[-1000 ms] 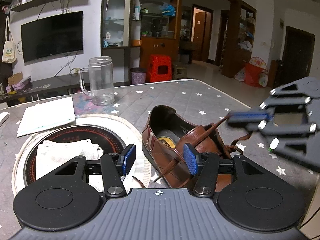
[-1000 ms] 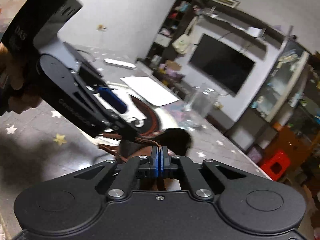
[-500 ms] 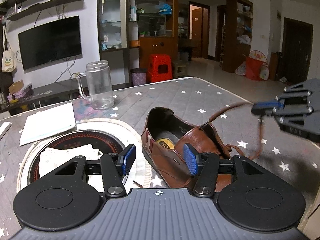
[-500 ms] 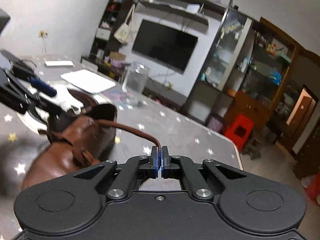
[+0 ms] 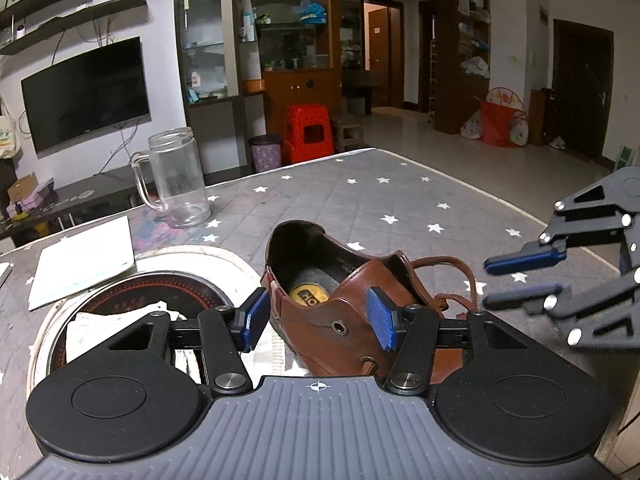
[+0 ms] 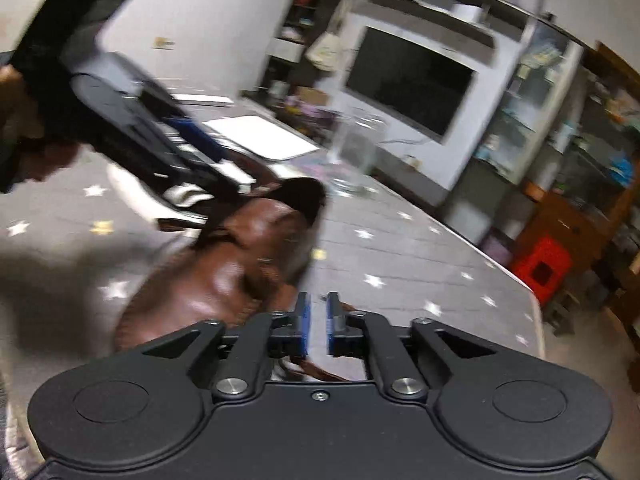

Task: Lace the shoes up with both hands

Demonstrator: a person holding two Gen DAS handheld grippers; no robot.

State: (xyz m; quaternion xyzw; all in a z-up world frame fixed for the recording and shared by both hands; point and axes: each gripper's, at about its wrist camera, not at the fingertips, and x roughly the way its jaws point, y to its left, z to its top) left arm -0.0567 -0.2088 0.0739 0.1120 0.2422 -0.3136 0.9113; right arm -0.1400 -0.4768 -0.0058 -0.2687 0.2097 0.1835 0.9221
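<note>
A brown leather shoe [image 5: 320,320] lies on the star-print table cover [image 5: 360,200], its opening facing away from me. My left gripper [image 5: 318,316] is open, and its blue pads [image 5: 256,316] straddle the shoe's near side flap without pressing it. The brown lace [image 5: 444,259] lies in a slack loop at the shoe's right side. My right gripper [image 5: 520,280] hovers to the right of that loop. In the right wrist view, which is blurred, the jaws of the right gripper [image 6: 318,328] are opening with nothing between them. A lace strand [image 6: 320,372] passes just beneath them, next to the shoe [image 6: 224,264].
A glass mug [image 5: 176,180] stands at the back left. White paper [image 5: 84,260] lies left of it. A round cooktop [image 5: 140,284] set in the table holds a cloth [image 5: 104,320]. The table's edge [image 5: 520,208] runs along the right. A hand [image 6: 24,120] holds the left gripper.
The right gripper held the lace taut out to the right; its pads have now parted and the lace has dropped in a loop beside the shoe. The left gripper stayed put.
</note>
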